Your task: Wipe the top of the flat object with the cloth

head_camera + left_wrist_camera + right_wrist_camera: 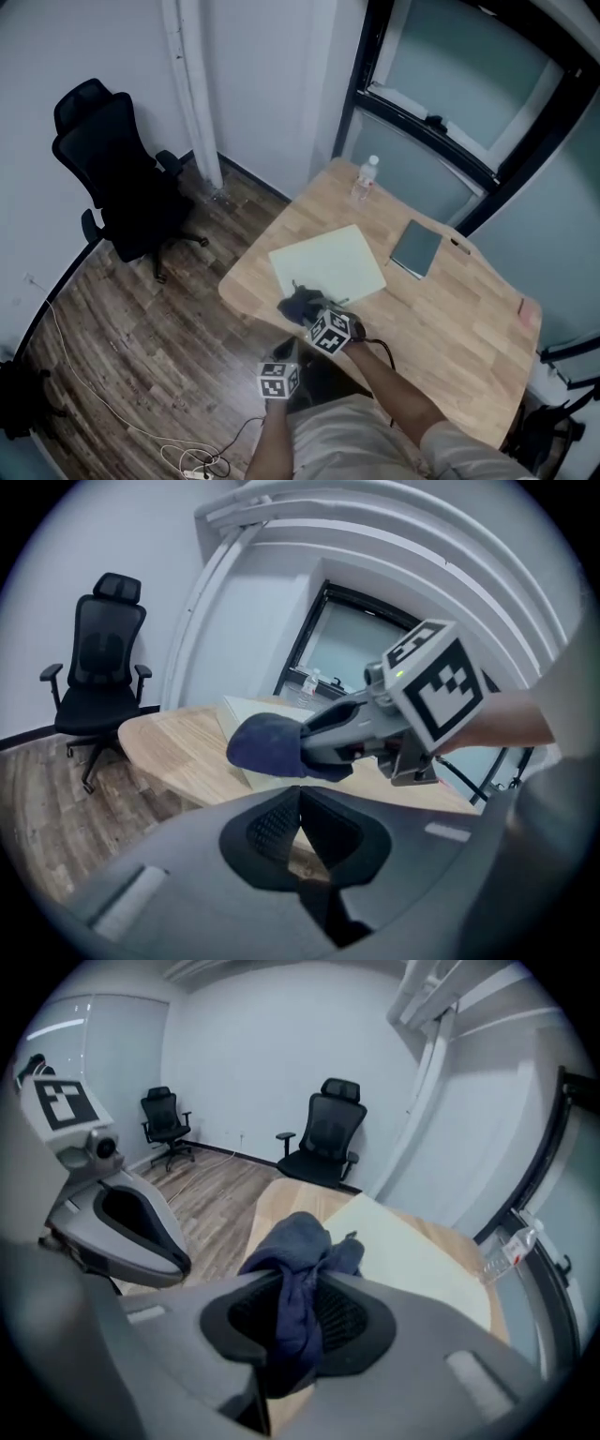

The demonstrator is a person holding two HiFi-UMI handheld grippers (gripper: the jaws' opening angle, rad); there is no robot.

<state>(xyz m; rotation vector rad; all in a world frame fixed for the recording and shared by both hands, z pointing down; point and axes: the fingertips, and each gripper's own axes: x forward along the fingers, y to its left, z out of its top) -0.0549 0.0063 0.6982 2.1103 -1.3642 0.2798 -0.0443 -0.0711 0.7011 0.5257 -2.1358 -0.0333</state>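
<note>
A pale yellow flat board (330, 261) lies on the wooden table (441, 319). My right gripper (306, 311) is shut on a dark blue cloth (292, 302), which bunches out past its jaws over the board's near corner. I cannot tell whether the cloth touches the board. The right gripper view shows the cloth (300, 1260) pinched between the jaws, with the board (403, 1251) just beyond. My left gripper (279, 379) hangs off the table's near edge beside the right one. Its jaws are closed together on nothing (298, 799). The left gripper view shows the cloth (267, 745) in the right gripper.
A grey notebook (416, 247) lies right of the board. A water bottle (366, 178) stands at the table's far corner. A black office chair (112, 169) stands on the wood floor at left. A window frame (441, 131) runs behind the table, and cables (187, 455) lie on the floor.
</note>
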